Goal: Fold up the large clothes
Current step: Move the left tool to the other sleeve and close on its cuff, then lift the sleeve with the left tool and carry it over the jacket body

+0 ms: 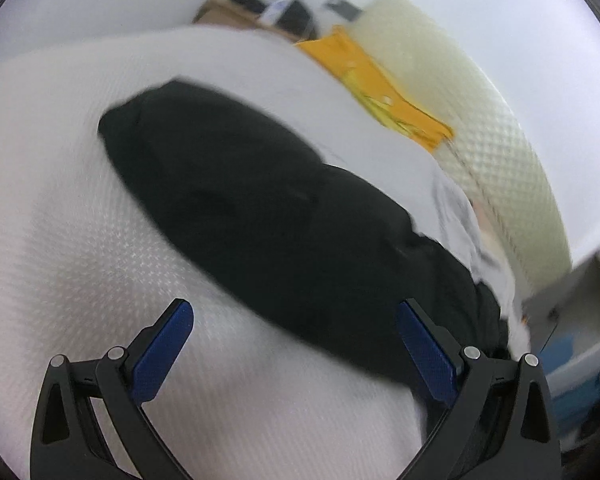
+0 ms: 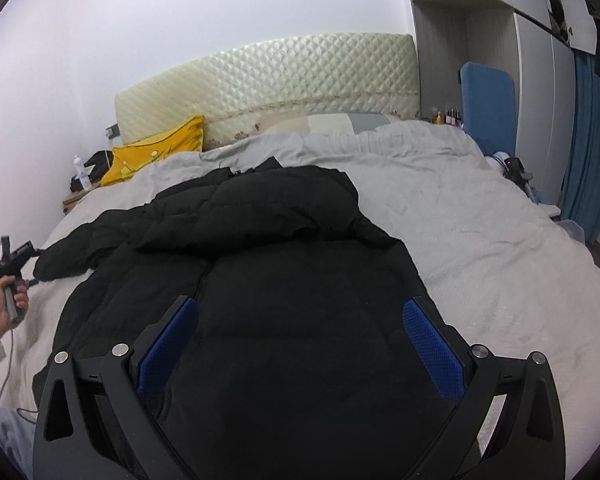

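A wide bed under a pale grey quilted cover point(image 2: 460, 216) carries the black padded puffer jacket point(image 2: 284, 264), spread flat across its middle. A yellow cushion point(image 2: 160, 148) leans by the headboard. The right gripper point(image 2: 300, 344) hovers over the jacket, jaws spread and empty; the left gripper point(image 1: 296, 344) likewise gapes beside its sleeve.

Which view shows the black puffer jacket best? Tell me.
The right wrist view: the black puffer jacket lies sharp and nearly whole on the grey bedspread, quilting visible. The left wrist view shows only one blurred part of it.
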### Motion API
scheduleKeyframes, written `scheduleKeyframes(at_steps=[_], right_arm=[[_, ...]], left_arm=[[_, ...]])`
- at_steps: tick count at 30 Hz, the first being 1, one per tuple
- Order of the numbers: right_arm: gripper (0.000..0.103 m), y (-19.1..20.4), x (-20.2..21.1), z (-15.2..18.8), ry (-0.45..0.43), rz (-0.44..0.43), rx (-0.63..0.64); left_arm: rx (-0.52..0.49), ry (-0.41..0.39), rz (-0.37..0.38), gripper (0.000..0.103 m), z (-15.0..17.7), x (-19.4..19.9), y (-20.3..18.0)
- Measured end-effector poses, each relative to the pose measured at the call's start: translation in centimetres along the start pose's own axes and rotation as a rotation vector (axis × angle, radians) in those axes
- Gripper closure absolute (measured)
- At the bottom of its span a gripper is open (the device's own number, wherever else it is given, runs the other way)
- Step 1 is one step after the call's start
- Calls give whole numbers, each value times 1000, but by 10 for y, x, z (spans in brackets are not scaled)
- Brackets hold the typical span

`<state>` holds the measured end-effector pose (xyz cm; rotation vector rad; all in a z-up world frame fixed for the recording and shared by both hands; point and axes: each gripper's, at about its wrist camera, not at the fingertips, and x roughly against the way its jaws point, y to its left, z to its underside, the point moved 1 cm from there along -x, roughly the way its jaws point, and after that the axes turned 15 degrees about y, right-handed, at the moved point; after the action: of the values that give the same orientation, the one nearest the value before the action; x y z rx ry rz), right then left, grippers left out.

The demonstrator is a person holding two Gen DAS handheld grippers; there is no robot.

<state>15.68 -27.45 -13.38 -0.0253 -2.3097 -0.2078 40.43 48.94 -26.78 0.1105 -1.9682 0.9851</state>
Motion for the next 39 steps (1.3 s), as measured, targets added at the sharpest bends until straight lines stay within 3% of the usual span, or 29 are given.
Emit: scheduleKeyframes(at_steps=[3, 8, 14, 17, 19, 22, 24, 31, 39], right_arm=[[0, 0, -9, -3, 19, 10, -20], [0, -1, -25, -10, 44, 47, -49], [0, 5, -42, -16, 70, 72, -33], [0, 8, -45, -17, 78, 66, -26], [0, 11, -44, -17, 72, 73, -9], [0, 12, -40, -15, 67, 71, 3], [0, 12, -36, -14, 58, 68, 12], [0, 18, -25, -10, 52, 42, 53], [0, 19, -7, -5, 22, -10, 72]], left_arm=[[54, -16, 29, 2, -20, -20, 24], [24, -67, -19, 2, -58, -39, 41], [80, -108, 14, 3, -95, -53, 63], [123, -135, 21, 27, -105, -50, 66], [147, -147, 28, 55, -108, -44, 67], [138, -164, 6, 79, -110, -29, 60], [101, -178, -37, 87, -107, -14, 45], [-15, -230, -147, 95, -82, 52, -12], [-144, -287, -174, 97, -49, 133, -95]])
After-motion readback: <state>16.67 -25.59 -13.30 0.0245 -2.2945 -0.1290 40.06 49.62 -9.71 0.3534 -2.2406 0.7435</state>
